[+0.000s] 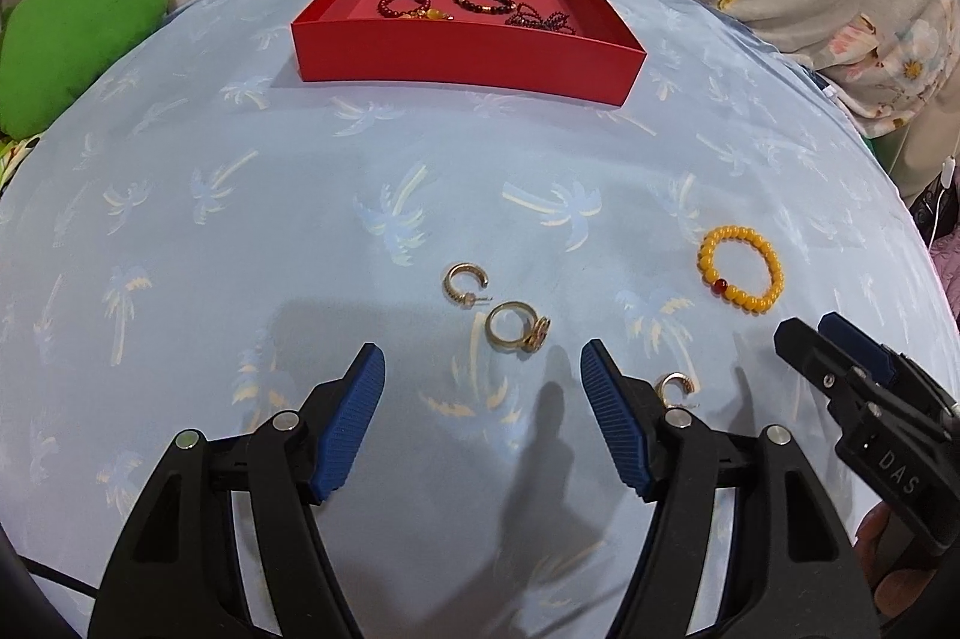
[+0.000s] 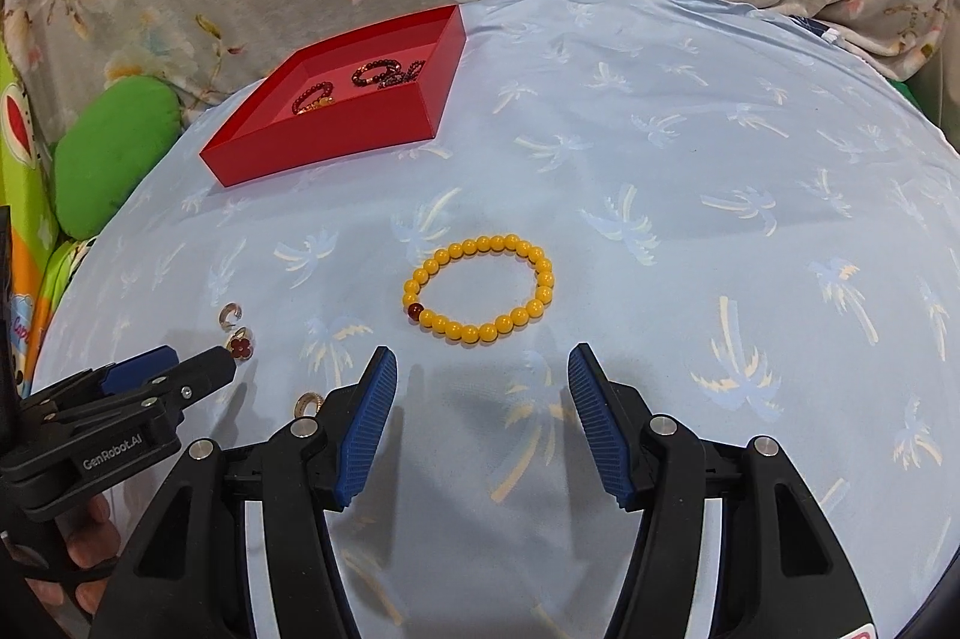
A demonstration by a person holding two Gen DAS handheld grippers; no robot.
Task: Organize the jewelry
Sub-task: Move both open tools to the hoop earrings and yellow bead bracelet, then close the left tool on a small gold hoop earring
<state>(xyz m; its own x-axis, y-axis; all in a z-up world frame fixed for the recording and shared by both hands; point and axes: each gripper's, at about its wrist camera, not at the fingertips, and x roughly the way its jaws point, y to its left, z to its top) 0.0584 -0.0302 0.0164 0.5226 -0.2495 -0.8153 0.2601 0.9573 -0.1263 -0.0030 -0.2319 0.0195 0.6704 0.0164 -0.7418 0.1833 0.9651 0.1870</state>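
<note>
Left tool (image 1: pixel 483 375), right tool (image 2: pixel 483 378) both agape, empty; one yellow bracelet (image 2: pixel 480 288), two earrings, one ring (image 1: pixel 516 327).

Ring (image 1: pixel 515 333) between earrings (image 1: pixel 463 282), bracelet (image 1: pixel 740 269) right.

Red tray (image 1: pixel 468 57), yellow bracelet (image 2: pixel 483 288) with one dark-red bead, pale-blue palm-print cloth (image 1: pixel 240 219), seemingly gold rings (image 1: pixel 516 333).
</note>
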